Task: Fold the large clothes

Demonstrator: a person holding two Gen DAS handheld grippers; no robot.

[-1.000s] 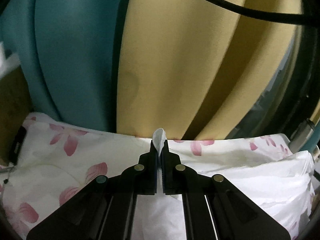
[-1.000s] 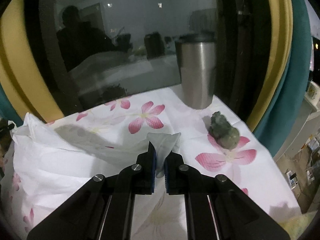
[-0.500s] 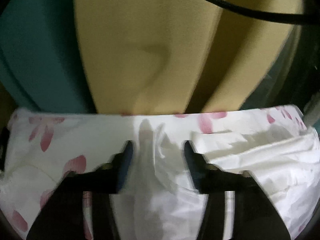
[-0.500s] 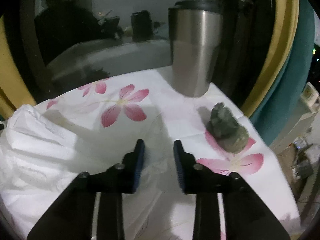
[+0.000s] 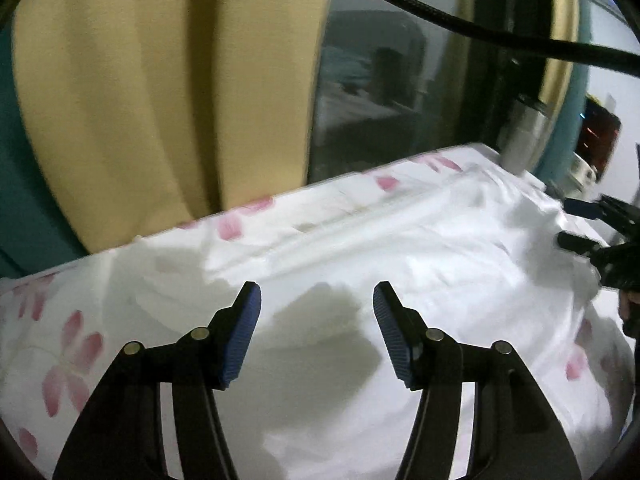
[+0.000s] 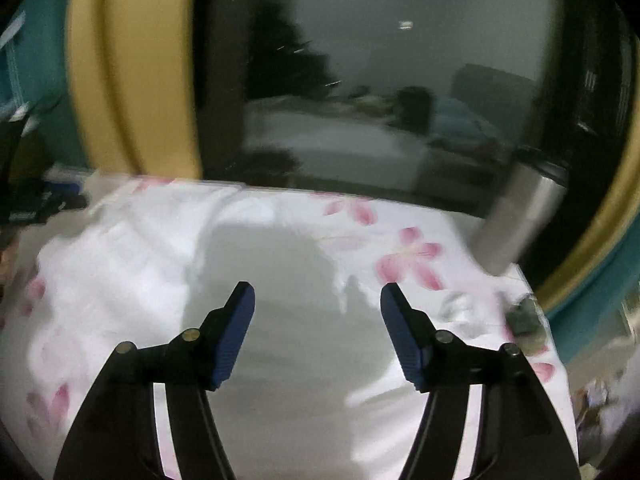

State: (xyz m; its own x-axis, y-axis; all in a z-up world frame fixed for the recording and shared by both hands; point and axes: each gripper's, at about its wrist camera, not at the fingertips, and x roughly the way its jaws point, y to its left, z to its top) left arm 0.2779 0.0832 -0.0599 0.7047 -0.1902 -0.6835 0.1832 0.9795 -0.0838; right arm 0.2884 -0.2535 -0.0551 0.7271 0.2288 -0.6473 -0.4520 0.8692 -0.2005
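Observation:
A white garment point(image 5: 400, 248) lies crumpled in folds on a table under a white cloth with pink flowers point(image 5: 68, 344). My left gripper point(image 5: 317, 296) hovers over its near part, open, with nothing between the pads. In the right wrist view the garment point(image 6: 120, 272) spreads left and centre. My right gripper point(image 6: 317, 292) hangs above it, jaws opening, nothing between them. Each gripper shows in the other's view: the right gripper point(image 5: 570, 222) at the right edge, the left gripper point(image 6: 60, 196) blurred at the left edge.
A steel tumbler point(image 6: 520, 220) stands at the table's far right corner by a dark window point(image 6: 380, 80). A small green stone figure point(image 6: 528, 324) sits near the right edge. Yellow curtains point(image 5: 160, 100) and teal curtains point(image 5: 16, 184) hang behind the table.
Both grippers were shut on corners of the white garment and have let go and opened wide. The left view has swung to the right, the right view to the left.

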